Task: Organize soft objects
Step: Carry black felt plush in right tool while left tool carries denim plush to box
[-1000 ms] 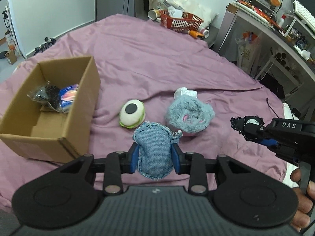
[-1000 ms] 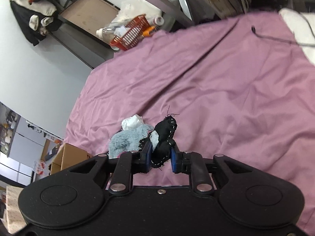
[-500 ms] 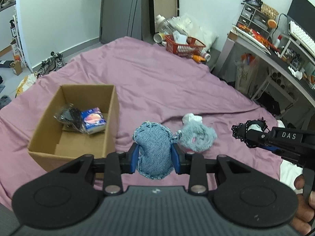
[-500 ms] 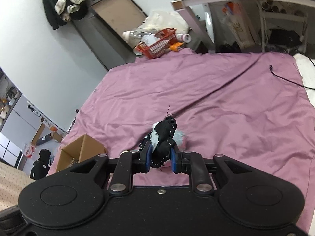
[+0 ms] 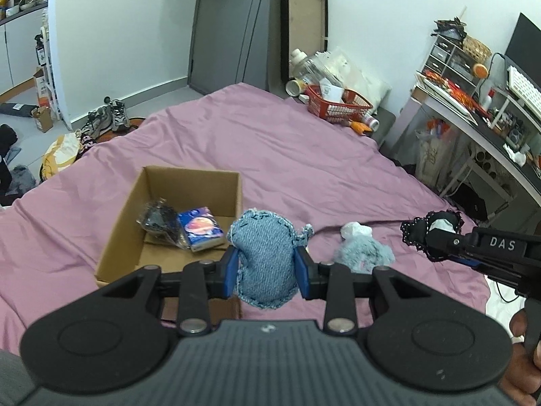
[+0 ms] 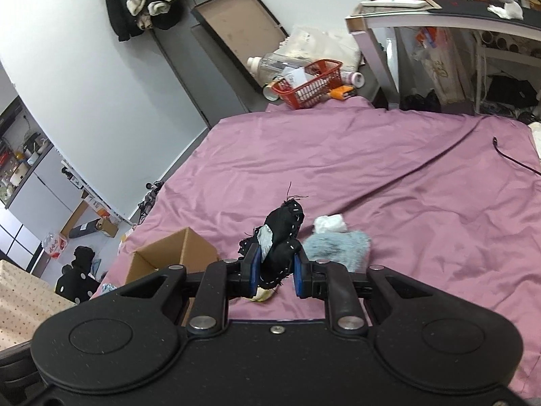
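Between my left gripper (image 5: 265, 272)'s blue pads sits the blue knitted toy (image 5: 262, 264), pinched firmly at lower centre of the left wrist frame, held in the air just right of the cardboard box (image 5: 135, 233). Over in the right wrist view, my right gripper (image 6: 274, 272) is clamped on the black stitched toy (image 6: 280, 240) at centre frame, and I can see that same toy at the right edge of the left view too. Down on the purple bedsheet (image 5: 287, 155), the fluffy grey plush (image 5: 363, 252) lies right of centre with a white wad (image 5: 351, 229) touching its far side. Inside the box I see a blue packet (image 5: 202, 228) beside a dark crinkly bag (image 5: 157, 218). A red basket (image 5: 338, 103) sits at the bed's far edge, upper right.
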Available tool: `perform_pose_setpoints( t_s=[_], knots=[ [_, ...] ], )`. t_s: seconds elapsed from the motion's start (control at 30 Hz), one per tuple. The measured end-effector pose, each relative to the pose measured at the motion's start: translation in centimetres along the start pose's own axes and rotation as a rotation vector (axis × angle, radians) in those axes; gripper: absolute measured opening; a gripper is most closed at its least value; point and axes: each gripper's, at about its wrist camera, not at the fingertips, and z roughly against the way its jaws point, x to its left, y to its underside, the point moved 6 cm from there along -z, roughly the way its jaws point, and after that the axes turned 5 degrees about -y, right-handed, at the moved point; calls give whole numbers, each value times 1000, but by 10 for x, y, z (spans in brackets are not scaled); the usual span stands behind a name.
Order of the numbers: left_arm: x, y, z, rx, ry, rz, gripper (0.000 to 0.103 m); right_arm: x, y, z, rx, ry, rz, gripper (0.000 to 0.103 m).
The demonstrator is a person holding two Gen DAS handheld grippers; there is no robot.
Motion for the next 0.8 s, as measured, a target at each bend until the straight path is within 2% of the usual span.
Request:
perform_pose_setpoints(
  t_s=[0.37, 0.8],
  knots=[
    [47, -12, -6, -8, -30, 56, 34, 40, 4, -14, 19, -19, 35, 19],
    [102, -20, -40, 40, -71, 134, 34, 91, 9, -44, 65, -61, 74, 19]
  ],
)
